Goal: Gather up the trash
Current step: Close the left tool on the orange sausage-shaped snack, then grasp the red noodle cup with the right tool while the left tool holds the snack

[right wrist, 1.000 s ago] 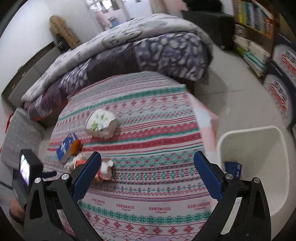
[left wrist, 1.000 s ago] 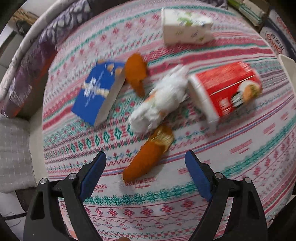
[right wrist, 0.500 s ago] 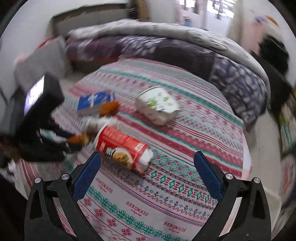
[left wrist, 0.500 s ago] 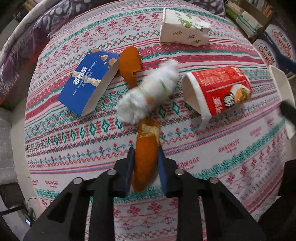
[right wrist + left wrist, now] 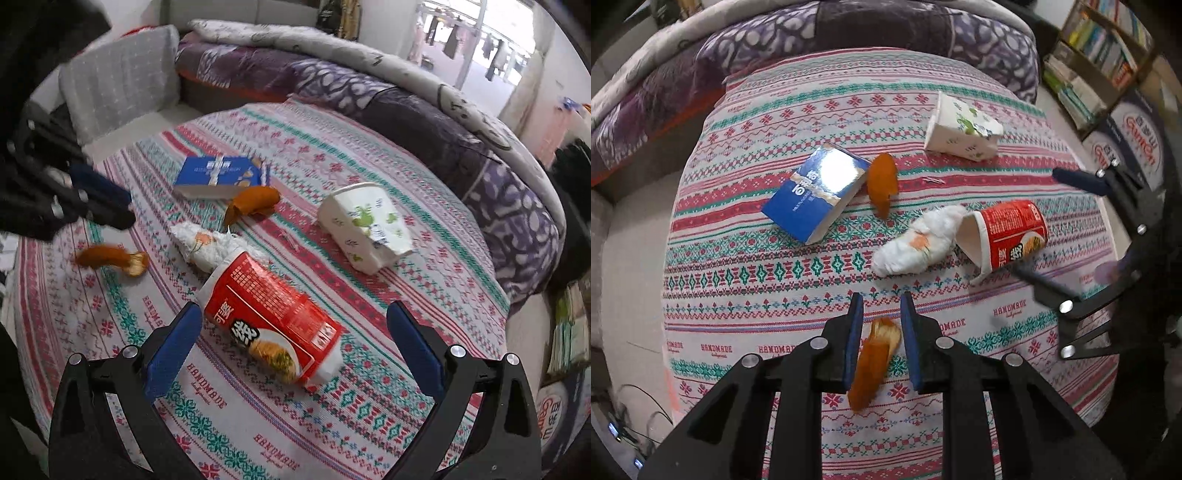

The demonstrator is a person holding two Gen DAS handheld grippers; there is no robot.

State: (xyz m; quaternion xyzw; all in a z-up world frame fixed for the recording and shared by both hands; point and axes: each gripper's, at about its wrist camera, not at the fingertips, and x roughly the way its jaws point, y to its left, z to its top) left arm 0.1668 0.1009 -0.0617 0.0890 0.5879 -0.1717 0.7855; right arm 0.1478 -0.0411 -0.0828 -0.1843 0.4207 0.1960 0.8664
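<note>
My left tool [image 5: 881, 321] clamped on peel [image 5: 873, 360]; peel hangs off bench [image 5: 738, 295], gripped near its ragged end so rest dangles clear of cloth; my right tool [image 5: 293, 343] spread wide, nothing in it, straddling red cup [image 5: 273, 321]; cup lies on side, mouth toward tissue wad [image 5: 210, 245], so grip across body looks easiest; second peel [image 5: 253, 201], blue box [image 5: 221, 175], white carton [image 5: 365, 225] wait on bench; bin not visible now.

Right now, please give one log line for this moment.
left tool: shut on orange peel | right tool: open, over red cup | table
</note>
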